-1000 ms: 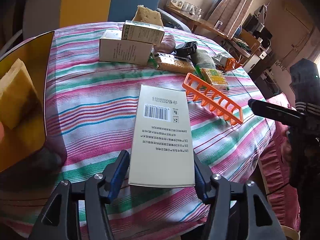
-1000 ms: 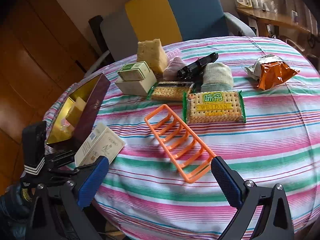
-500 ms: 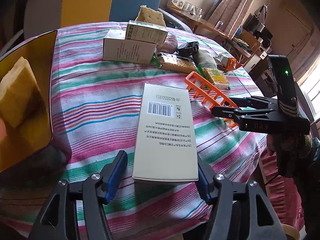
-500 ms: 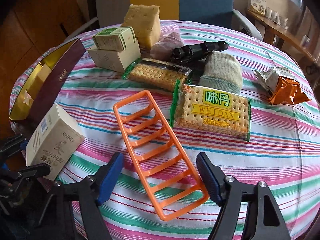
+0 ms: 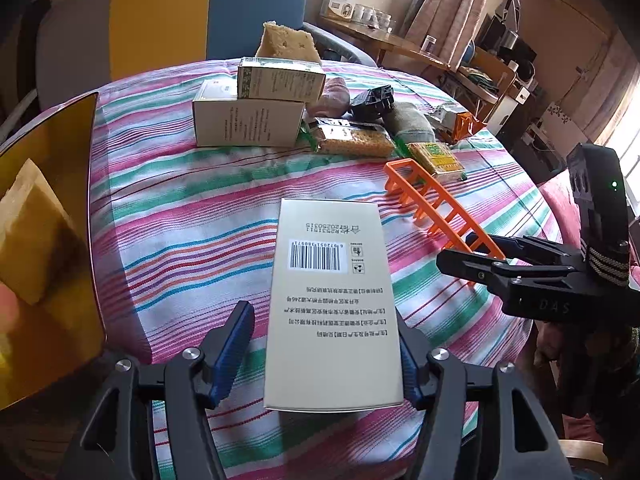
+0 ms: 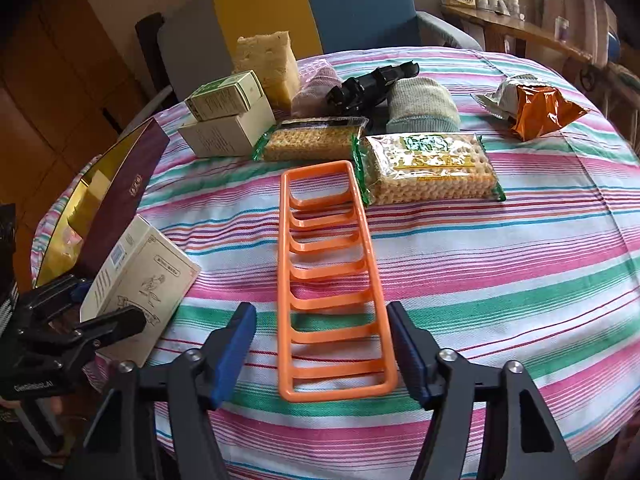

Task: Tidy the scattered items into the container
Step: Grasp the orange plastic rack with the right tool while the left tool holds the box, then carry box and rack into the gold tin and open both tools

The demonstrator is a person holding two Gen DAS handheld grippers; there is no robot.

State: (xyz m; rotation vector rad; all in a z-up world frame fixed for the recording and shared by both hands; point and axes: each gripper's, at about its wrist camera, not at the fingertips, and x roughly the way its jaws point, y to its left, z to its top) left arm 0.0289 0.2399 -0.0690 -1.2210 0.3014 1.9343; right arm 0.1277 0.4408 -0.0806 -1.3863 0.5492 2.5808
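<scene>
A white carton (image 5: pixel 332 280) with a barcode lies near the table's front edge between the jaws of my left gripper (image 5: pixel 324 344). The right pad touches its side and a narrow gap shows at the left pad. The right wrist view shows the same carton (image 6: pixel 140 280) and left gripper (image 6: pixel 92 312) at the far left. An orange plastic rack (image 6: pixel 328 280) lies lengthwise between the jaws of my right gripper (image 6: pixel 322 344), which are opening, with neither pad pressing on it. The maroon container (image 6: pixel 120 200) with a gold inside stands open at the left and holds a yellow sponge (image 5: pixel 28 240).
At the back lie two stacked cartons (image 6: pixel 228 120), a big sponge (image 6: pixel 268 64), a pink bundle (image 6: pixel 316 84), a black object (image 6: pixel 368 84), a grey sock roll (image 6: pixel 424 104), two cracker packs (image 6: pixel 428 168) and an orange snack bag (image 6: pixel 540 108). A chair stands behind the table.
My right gripper narrowed from wide open, came down and lined up along the orange rack. The left jaws eased slightly off the white carton.
</scene>
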